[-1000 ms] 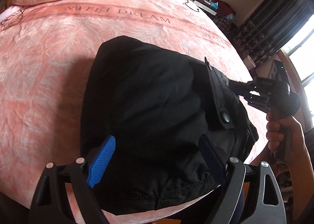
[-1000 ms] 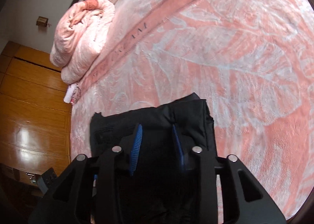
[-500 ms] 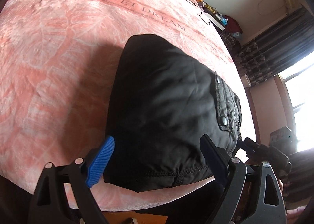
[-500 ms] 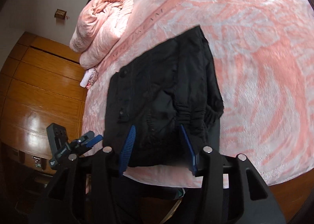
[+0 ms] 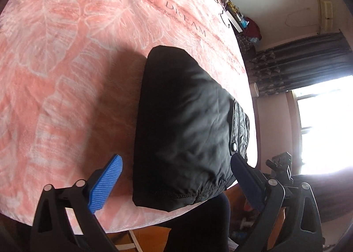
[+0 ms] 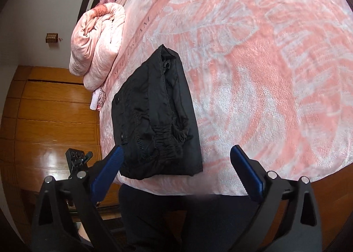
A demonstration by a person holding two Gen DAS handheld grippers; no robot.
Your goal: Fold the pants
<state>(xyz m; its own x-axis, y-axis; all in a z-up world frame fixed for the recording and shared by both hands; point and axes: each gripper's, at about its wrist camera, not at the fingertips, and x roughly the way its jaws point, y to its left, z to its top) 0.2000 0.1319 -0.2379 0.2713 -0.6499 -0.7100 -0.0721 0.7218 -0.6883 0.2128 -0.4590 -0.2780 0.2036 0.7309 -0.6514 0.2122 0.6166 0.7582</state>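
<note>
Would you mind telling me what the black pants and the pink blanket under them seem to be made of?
Pants: probably a thin woven synthetic such as nylon, with a slight sheen, fine creases and a snap button.
Blanket: seemingly plush fleece, with a matte fuzzy pile and a soft printed leaf pattern.

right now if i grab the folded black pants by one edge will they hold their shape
Probably not. The folded black pants look like thin, soft cloth with wrinkles and a gathered waistband, so the layers would likely flop open. They should be light for their bulk. On the fuzzy pink blanket a push would more likely bunch them than slide them cleanly.
</note>
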